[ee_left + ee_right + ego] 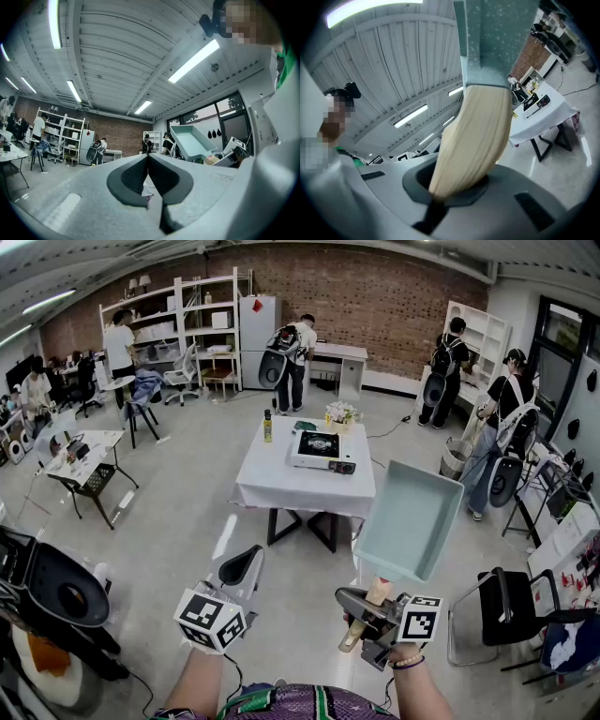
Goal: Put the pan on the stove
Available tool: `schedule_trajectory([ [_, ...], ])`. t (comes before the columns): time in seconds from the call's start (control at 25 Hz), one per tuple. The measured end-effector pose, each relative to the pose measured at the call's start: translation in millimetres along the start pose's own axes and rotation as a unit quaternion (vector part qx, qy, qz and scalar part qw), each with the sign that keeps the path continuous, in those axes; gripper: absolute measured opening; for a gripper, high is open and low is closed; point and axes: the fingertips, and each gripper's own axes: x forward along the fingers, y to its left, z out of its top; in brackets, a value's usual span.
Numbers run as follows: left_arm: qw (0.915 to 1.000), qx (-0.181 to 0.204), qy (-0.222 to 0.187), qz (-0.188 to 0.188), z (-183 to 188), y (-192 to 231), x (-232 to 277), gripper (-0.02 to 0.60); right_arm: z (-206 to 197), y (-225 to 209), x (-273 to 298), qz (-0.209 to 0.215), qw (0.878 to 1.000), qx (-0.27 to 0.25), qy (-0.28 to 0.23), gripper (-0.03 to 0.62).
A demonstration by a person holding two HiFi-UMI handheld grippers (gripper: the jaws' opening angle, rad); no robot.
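A pale teal square pan (412,521) with a light wooden handle (375,594) hangs in the air, tilted up, in front of me at the right. My right gripper (361,601) is shut on that handle. In the right gripper view the wooden handle (473,136) rises from between the jaws to the pan (497,37) above. The portable stove (319,448) stands on a white-clothed table (281,488) a few steps ahead. My left gripper (246,563) is held low beside the right one, with its jaws together and nothing between them (148,157).
A yellow bottle (267,426) and small items stand on the table by the stove. A black folding chair (506,606) is at the right and black equipment (56,592) at the left. Several people stand at the back and the right. Open grey floor lies between me and the table.
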Motion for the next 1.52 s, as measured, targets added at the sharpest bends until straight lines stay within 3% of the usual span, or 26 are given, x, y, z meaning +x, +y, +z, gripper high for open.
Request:
schedule_trajectory([
  [0.68,0.9999,-0.002,0.002,-0.014,-8,20,7,0.017,0,-7,22,-0.012,1.000,-0.017,0.000,0.000],
  [1.24,0.9991,-0.007,0.012,-0.039,-21,70,1,0.017,-8,-13,69,-0.031,0.999,-0.033,0.006,0.000],
  [1.52,0.9988,-0.031,0.005,-0.038,-28,95,-5,0.017,-2,-20,85,-0.044,0.998,-0.036,0.008,0.000],
])
